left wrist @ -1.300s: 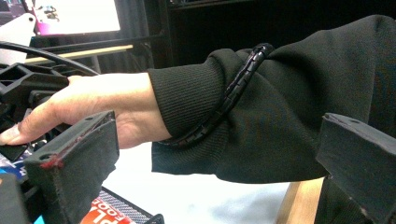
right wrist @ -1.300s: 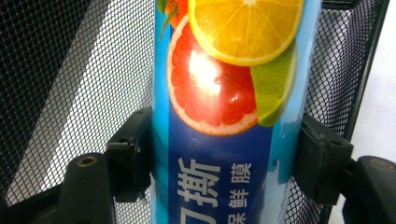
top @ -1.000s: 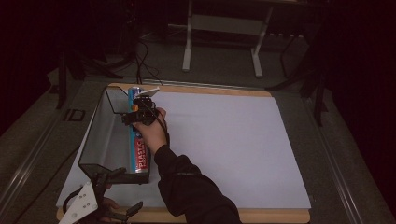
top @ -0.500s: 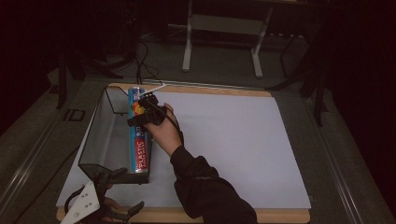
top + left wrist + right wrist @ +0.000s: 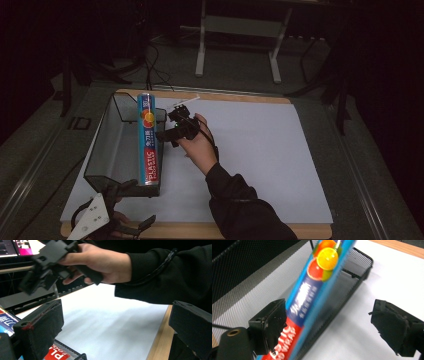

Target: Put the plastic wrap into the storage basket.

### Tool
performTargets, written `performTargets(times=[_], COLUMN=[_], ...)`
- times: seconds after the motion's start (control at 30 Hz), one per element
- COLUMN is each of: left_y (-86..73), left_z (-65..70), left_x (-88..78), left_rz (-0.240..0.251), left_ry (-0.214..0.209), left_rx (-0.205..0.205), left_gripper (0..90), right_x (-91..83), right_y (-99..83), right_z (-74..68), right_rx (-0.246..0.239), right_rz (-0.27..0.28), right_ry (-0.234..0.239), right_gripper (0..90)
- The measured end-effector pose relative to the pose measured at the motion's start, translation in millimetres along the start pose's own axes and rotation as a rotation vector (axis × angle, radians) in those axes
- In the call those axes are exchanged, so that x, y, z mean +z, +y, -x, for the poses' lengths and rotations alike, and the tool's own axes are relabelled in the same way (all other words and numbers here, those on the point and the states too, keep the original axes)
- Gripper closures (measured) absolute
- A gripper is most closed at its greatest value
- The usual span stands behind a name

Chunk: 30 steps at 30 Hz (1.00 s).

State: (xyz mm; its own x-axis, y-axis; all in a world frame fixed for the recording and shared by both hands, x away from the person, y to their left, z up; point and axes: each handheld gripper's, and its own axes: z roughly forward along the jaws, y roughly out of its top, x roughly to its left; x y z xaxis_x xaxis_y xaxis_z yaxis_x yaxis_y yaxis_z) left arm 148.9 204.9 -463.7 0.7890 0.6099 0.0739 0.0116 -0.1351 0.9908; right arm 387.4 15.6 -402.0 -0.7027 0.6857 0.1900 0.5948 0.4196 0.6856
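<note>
The right gripper (image 5: pixel 167 134) is held open just right of the plastic wrap box (image 5: pixel 147 145). The left gripper (image 5: pixel 112 220) is kept open at the near left edge

White sheet (image 5: pixel 260 150) covers wooden board (image 5: pixel 300 232); metal stand (image 5: pixel 237 25) behind.

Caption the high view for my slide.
Right gripper, open, beside plastic food wrap box lying along the mesh basket's right rim.

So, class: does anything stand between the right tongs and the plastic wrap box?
Nothing visible does. The right tongs are open beside the plastic wrap box, which lies along the mesh tray's near wall.
</note>
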Motion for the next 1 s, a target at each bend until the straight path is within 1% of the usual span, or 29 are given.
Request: performTargets(times=[0.03,0.1,0.13,0.17,0.3,0.6,0.73,0.77,0.87,1.0], left_y=[0.0,0.1,0.0,0.0,0.0,-0.1,-0.1,-0.1,-0.1,0.0], left_z=[0.3,1.1,1.4,1.4,1.7,2.6,2.6,2.6,2.7,3.2], left_x=[0.3,1.0,1.3,1.3,2.7,3.6,3.4,3.5,4.0,4.2], left_rz=[-0.002,-0.006,-0.005,-0.005,-0.007,-0.009,-0.008,-0.009,-0.011,-0.012], left_ry=[-0.002,-0.003,-0.005,-0.005,-0.001,-0.001,-0.001,-0.002,-0.001,-0.002], left_rx=[0.003,0.005,0.005,0.005,0.006,0.01,0.011,0.011,0.012,0.014], left_gripper=[0.6,0.6,0.6,0.6,0.6,0.6,0.6,0.6,0.6,0.6], right_x=[-3.1,-9.4,-12.4,-12.4,-25.3,-46.3,-54.9,-57.1,-62.9,-72.4], right_y=[-2.9,-9.0,-12.4,-12.4,-28.5,-61.1,-76.5,-80.4,-91.7,-106.3], right_z=[2.1,7.0,8.9,8.9,17.3,30.2,36.6,38.6,43.6,48.5], right_rx=[-0.006,-0.009,-0.015,-0.015,-0.028,-0.025,-0.031,-0.03,-0.029,-0.031], right_rz=[0.005,0.012,0.011,0.011,0.023,0.041,0.053,0.053,0.048,0.055], right_ry=[-0.013,-0.014,-0.025,-0.025,-0.042,-0.031,-0.045,-0.038,-0.039,-0.05], right_gripper=[13.4,14.0,14.2,14.2,14.4,14.1,13.8,13.8,13.5,13.3])
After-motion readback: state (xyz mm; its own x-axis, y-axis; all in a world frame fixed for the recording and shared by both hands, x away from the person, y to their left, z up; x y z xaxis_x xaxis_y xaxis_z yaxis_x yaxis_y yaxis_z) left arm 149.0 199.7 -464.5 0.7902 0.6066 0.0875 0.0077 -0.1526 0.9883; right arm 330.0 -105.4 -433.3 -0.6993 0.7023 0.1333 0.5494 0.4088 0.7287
